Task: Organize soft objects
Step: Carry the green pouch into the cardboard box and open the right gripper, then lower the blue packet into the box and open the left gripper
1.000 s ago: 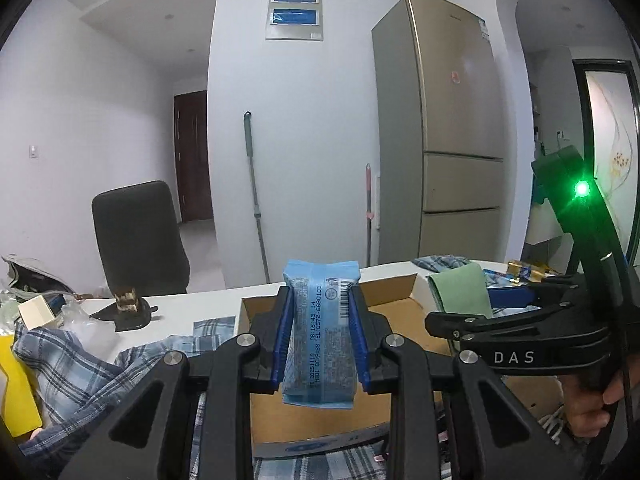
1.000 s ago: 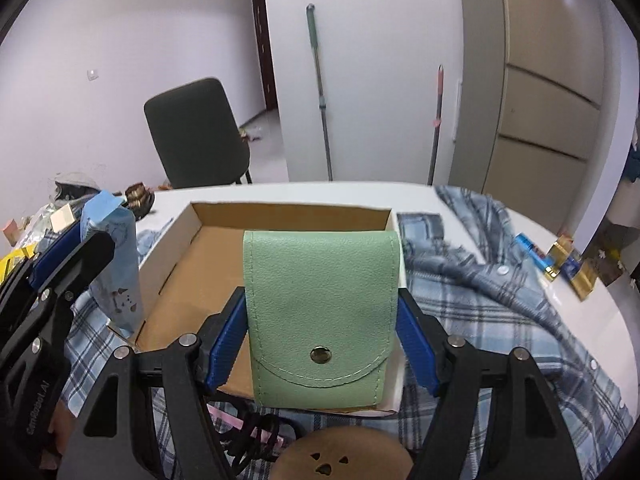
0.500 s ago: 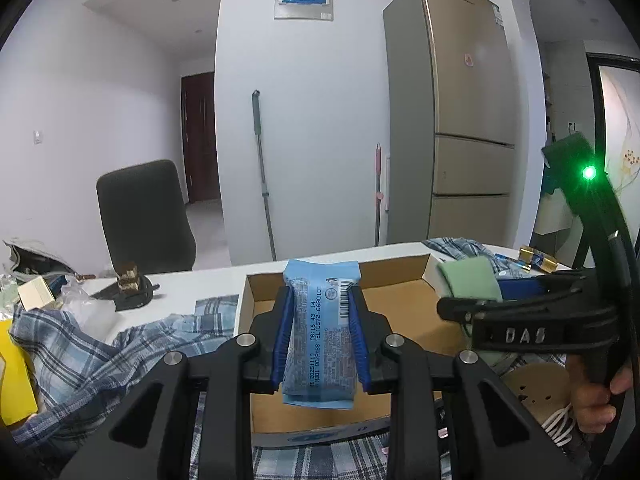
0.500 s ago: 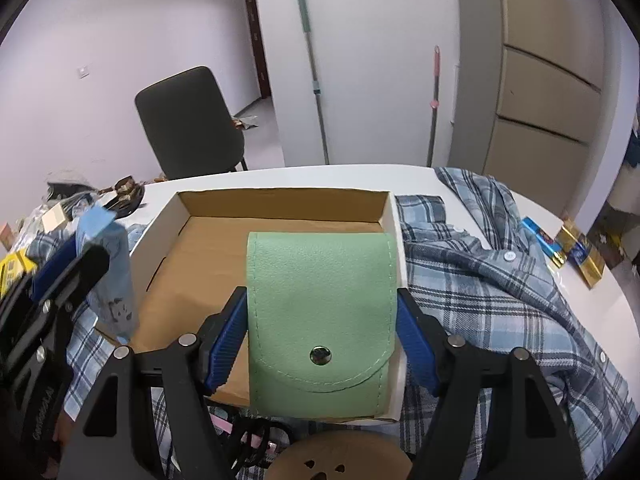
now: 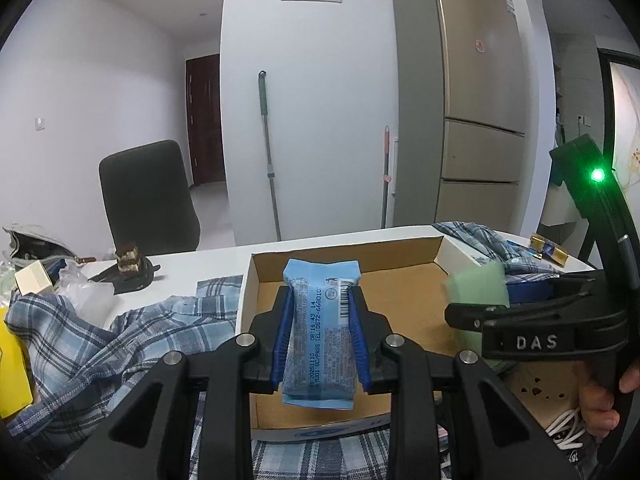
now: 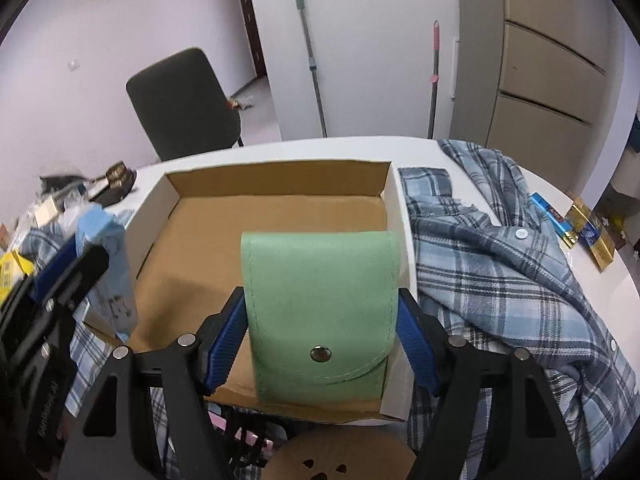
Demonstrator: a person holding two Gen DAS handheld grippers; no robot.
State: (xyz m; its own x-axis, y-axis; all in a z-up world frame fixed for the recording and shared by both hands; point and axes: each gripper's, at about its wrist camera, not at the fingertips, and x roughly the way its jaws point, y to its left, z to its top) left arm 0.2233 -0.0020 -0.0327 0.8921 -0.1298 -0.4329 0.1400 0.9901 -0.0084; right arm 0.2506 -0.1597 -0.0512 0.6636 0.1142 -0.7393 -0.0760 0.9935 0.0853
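A light blue tissue pack point(image 5: 318, 332) stands upright between the blue pads of my left gripper point(image 5: 320, 294), which is shut on it over the near left part of the open cardboard box point(image 5: 344, 244). My right gripper point(image 6: 320, 292) has a green snap-button pouch point(image 6: 320, 304) between its pads above the box's point(image 6: 276, 168) near right corner. Its jaws are opening, and the pad tips still touch the pouch's sides. In the left wrist view the pouch point(image 5: 476, 288) looks blurred. The left gripper point(image 6: 80, 248) and the pack appear at the right wrist view's left edge.
A blue plaid shirt point(image 6: 500, 272) lies around the box on the white table point(image 5: 200, 260). Gold and blue packs point(image 6: 588, 232) sit at the right. A cake slice point(image 5: 128, 262), small boxes and a yellow item point(image 5: 12, 368) clutter the left. A dark chair point(image 5: 148, 196) stands behind.
Both grippers have sunk a little and tipped down toward the box, each with its item still between the pads. The box now fills more of both views.
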